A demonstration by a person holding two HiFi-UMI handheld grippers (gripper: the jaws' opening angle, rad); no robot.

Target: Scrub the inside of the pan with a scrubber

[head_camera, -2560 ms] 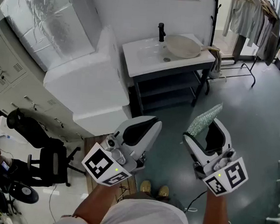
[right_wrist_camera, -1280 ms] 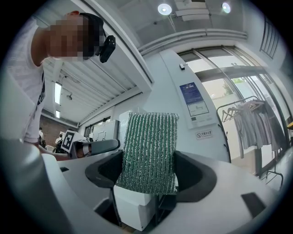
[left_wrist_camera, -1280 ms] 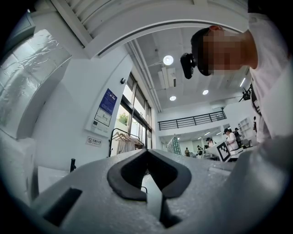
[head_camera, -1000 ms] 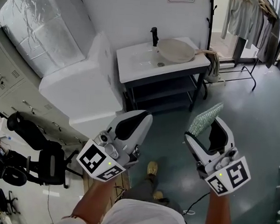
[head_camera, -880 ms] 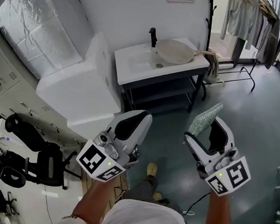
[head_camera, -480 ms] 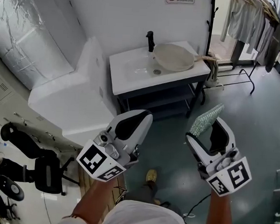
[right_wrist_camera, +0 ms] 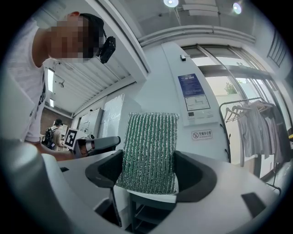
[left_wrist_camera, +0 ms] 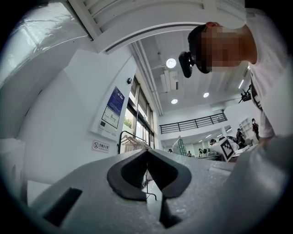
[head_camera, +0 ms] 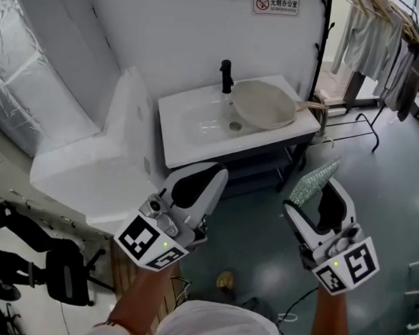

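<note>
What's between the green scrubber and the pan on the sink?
Only open floor and the front edge of the sink stand lie between the scrubber and the pan, as the head view shows.

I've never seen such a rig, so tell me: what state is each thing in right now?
left gripper: shut, empty.
right gripper: shut on the scrubber.
scrubber: upright between the right jaws.
pan: open side up on the washstand, untouched.
tap: no water seen running.
</note>
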